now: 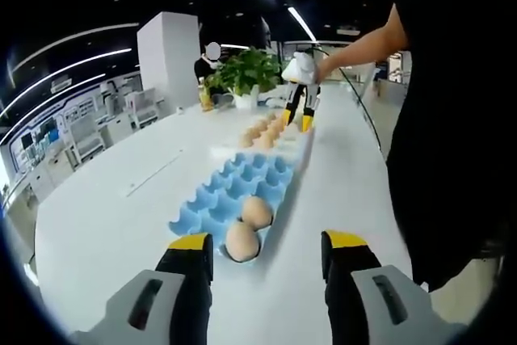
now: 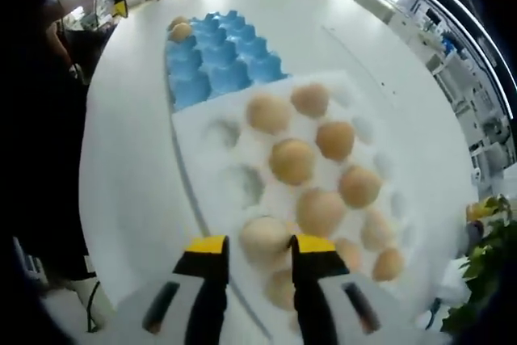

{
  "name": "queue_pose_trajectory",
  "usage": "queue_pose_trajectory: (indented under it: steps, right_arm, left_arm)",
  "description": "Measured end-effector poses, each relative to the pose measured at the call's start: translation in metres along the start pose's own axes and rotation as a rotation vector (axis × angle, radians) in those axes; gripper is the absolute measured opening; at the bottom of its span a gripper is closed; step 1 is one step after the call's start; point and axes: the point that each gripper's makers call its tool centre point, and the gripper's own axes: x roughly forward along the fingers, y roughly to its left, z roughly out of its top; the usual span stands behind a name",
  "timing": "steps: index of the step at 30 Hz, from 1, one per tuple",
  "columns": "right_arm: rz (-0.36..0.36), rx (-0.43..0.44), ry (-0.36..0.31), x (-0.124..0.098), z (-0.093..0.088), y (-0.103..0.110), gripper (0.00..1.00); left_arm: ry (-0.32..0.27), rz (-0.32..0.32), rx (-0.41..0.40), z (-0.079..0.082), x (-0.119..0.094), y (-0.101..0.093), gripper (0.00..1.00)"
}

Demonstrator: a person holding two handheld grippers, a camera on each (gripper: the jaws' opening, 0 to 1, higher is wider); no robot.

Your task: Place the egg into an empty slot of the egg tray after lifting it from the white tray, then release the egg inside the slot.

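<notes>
White tabletop [image 1: 105, 216] runs long through an open hall with ceiling strip lights, shelving along the left of the left gripper view and a potted plant [image 1: 245, 70] at its far end. In that view the left gripper [image 1: 268, 258] sits at the bottom of the frame, its yellow-tipped jaws wide apart with nothing between them, hovering just short of the blue egg tray [image 1: 234, 191]. Two eggs [image 1: 250, 228] rest in the tray's nearest slots, low in the centre of the frame; the other blue slots are bare. Beyond the blue tray, in the upper centre, the white tray [image 1: 303, 141] carries many eggs, and a person's arm reaches in from the upper right holding the right gripper [image 1: 299, 119] down over it. In the right gripper view that gripper [image 2: 258, 250] is at the bottom centre, its jaws set either side of an egg [image 2: 262, 236] in the near edge of the white tray [image 2: 206, 123]; whether they actually press on the shell cannot be told. About ten more eggs fill the slots to the right, while several slots on the left stand vacant. The blue egg tray [image 2: 218, 66] lies touching the white tray's far edge, upper left of centre.
</notes>
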Motion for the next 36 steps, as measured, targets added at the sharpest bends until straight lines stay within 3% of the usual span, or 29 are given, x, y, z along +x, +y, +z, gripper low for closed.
queue_pose_trajectory:
  steps: [4,8,14,19,23,25,32,36]
  right_arm:
    - [0.041,-0.011,0.027,0.003,-0.001,0.000,0.32]
    - [0.107,0.053,0.076,0.006,-0.003,0.000,0.32]
    - [0.164,0.025,0.153,0.010,-0.003,0.001,0.32]
    - [0.114,0.063,0.176,0.009,-0.005,-0.001,0.26]
    - [0.063,0.076,0.096,0.003,-0.005,-0.004,0.23]
    - [0.051,0.088,0.088,0.002,-0.005,-0.004,0.23]
    - [0.026,0.063,0.088,-0.007,0.000,-0.004,0.23]
    - [0.013,0.031,0.076,-0.018,0.003,-0.008,0.23]
  left_arm:
    - [0.004,-0.001,0.002,0.000,0.000,0.000,0.54]
    - [0.003,0.000,0.001,0.001,-0.001,0.001,0.53]
    - [-0.003,0.012,-0.001,0.001,-0.002,0.004,0.53]
    - [-0.010,0.017,-0.007,-0.001,-0.002,0.004,0.53]
    - [-0.021,-0.001,0.000,-0.001,-0.001,0.002,0.53]
    - [-0.020,-0.003,0.007,-0.001,-0.001,0.003,0.53]
    - [-0.043,0.003,0.019,0.005,-0.003,0.009,0.53]
    - [-0.025,0.018,0.015,0.003,-0.002,0.010,0.53]
